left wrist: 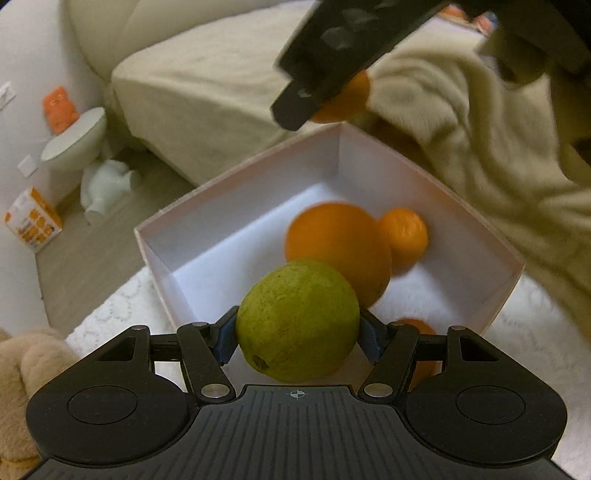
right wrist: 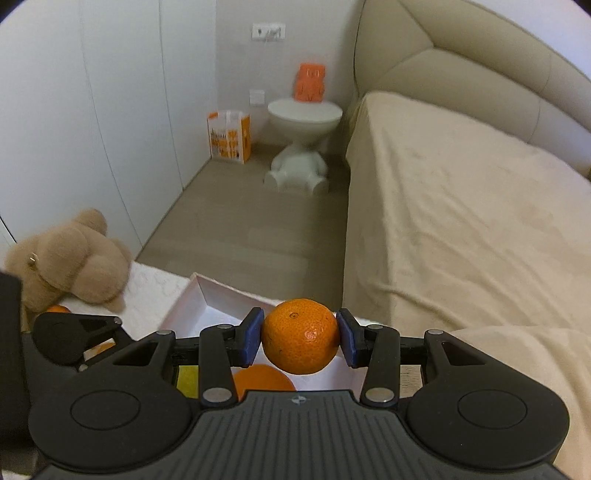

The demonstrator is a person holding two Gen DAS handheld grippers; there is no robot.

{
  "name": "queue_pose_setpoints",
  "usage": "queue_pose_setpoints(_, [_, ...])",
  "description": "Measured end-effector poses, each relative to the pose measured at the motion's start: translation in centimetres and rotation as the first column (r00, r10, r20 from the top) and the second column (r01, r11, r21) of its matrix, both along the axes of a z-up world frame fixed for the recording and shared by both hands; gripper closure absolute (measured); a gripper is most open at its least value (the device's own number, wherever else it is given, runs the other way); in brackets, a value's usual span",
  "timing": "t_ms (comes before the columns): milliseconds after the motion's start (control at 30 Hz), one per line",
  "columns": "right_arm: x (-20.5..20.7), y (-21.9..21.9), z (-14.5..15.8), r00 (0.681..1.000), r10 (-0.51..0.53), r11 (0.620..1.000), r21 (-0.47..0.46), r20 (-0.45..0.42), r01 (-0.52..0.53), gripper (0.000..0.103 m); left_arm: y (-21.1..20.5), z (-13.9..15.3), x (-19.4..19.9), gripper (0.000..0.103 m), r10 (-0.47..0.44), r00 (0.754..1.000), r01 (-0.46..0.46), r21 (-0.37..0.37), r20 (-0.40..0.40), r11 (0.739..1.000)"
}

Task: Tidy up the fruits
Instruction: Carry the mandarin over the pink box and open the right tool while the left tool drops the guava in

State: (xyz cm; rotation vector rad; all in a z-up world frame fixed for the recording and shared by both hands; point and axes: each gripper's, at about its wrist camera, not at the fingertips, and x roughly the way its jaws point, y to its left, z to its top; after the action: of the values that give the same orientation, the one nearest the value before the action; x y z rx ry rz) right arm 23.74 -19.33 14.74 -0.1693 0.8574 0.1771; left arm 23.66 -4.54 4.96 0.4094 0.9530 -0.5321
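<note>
The left claw squeezes a green guava over the white box. The right claw holds a small tangerine above it. Both look round, smooth and soft, so hold their middles gently.

Ahead of me white wardrobe panels run along the left, meeting a pale wall that carries a double socket plate and a small square switch. The floor is grey-beige wood plank. To my right stands a bed under a beige cover, backed by a padded cream headboard. In the far corner a round white side table with a figure-shaped base holds an orange toy; an orange-and-white paper bag leans beside it. A tan teddy bear lies on a white rug. The light is soft and even.
</note>
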Motion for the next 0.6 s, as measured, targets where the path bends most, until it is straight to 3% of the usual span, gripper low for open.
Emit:
queue_pose_setpoints(133, [1.5, -0.6, -2.5, 0.997, -0.025, 1.000, 0.008, -0.067, 0.026, 0.061, 0.2, -0.1, 0.3, 0.032, -0.007, 1.000, 0.008, -0.012, 0.028, 1.000])
queue_pose_setpoints(300, [2.6, -0.9, -5.1, 0.985, -0.048, 0.999, 0.007, -0.163, 0.050, 0.060, 1.3, 2.1, -0.1, 0.036, 0.005, 0.997, 0.000, -0.071, 0.078, 0.997])
queue_pose_setpoints(333, [2.8, -1.0, -5.4, 0.982, -0.054, 0.998, 0.018, -0.181, 0.058, 0.057, 1.6, 2.7, -0.3, 0.036, 0.009, 0.996, -0.001, -0.087, 0.086, 0.996])
queue_pose_setpoints(400, [2.8, -1.3, -5.5, 0.980, -0.066, 0.996, 0.039, -0.187, 0.075, 0.041, 2.5, 3.9, -0.9, 0.036, 0.033, 0.993, -0.018, -0.122, 0.118, 0.992])
queue_pose_setpoints(433, [2.7, -1.4, -5.3, 0.981, -0.075, 0.996, 0.042, -0.177, 0.084, 0.040, 3.2, 4.3, -1.4, 0.036, 0.057, 0.989, -0.037, -0.147, 0.138, 0.988])
queue_pose_setpoints(500, [2.4, -1.5, -4.8, 0.985, -0.078, 0.995, 0.048, -0.157, 0.087, 0.039, 5.3, 5.0, -2.4, 0.036, 0.125, 0.979, -0.087, -0.223, 0.162, 0.971])
queue_pose_setpoints(600, [1.6, -1.6, -4.0, 0.986, -0.087, 0.994, 0.053, -0.143, 0.095, 0.039, 10.3, 5.3, -5.0, 0.036, 0.298, 0.934, -0.210, -0.374, 0.195, 0.903])
